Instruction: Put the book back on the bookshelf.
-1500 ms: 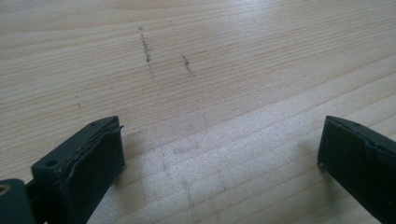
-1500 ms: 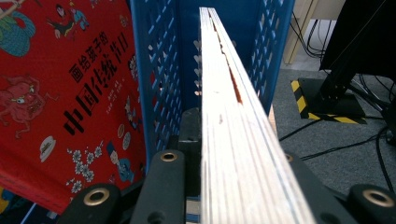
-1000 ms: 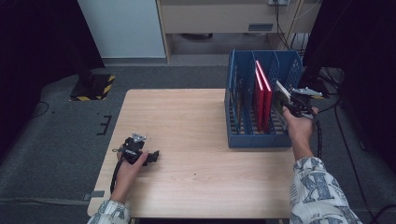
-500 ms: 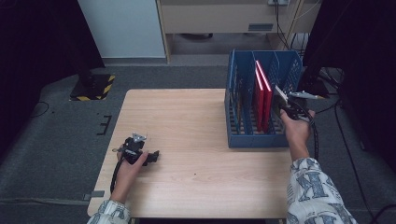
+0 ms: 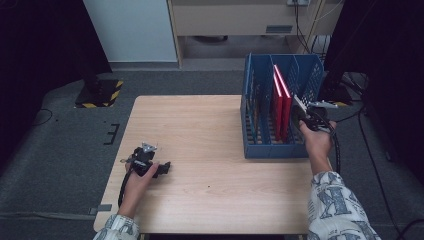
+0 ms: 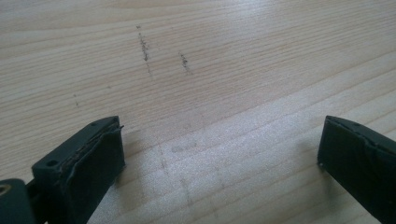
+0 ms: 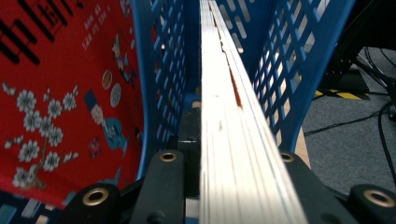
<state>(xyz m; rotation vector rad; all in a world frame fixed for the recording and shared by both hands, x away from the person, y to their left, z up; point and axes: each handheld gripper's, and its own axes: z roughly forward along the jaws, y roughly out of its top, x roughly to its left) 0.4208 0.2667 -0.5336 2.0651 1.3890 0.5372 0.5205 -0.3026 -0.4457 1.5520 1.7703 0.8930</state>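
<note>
My right gripper [image 5: 306, 116] is at the right end of a blue slotted rack [image 5: 270, 150], shut on a thin book. In the right gripper view the book's white page edge [image 7: 229, 116] runs from between the jaws into the rack's rightmost slot, beside a blue lattice divider [image 7: 156, 93]. Red books [image 5: 281, 97] stand upright in the slot just left of it, and one red cover with white blossoms [image 7: 70, 93] is close by. My left gripper [image 5: 162, 167] rests on the wooden table [image 5: 210, 130] near its front left. Its jaws [image 6: 219, 154] stand open over bare wood.
The rack stands on the table's right side, with darker books [image 5: 252, 100] in its left slots. Cables [image 5: 345, 150] trail on the grey floor to the right. A yellow and black striped base [image 5: 100, 92] sits on the floor at far left.
The right hand with the book has shifted only slightly at the rack. The left gripper has stayed still.
</note>
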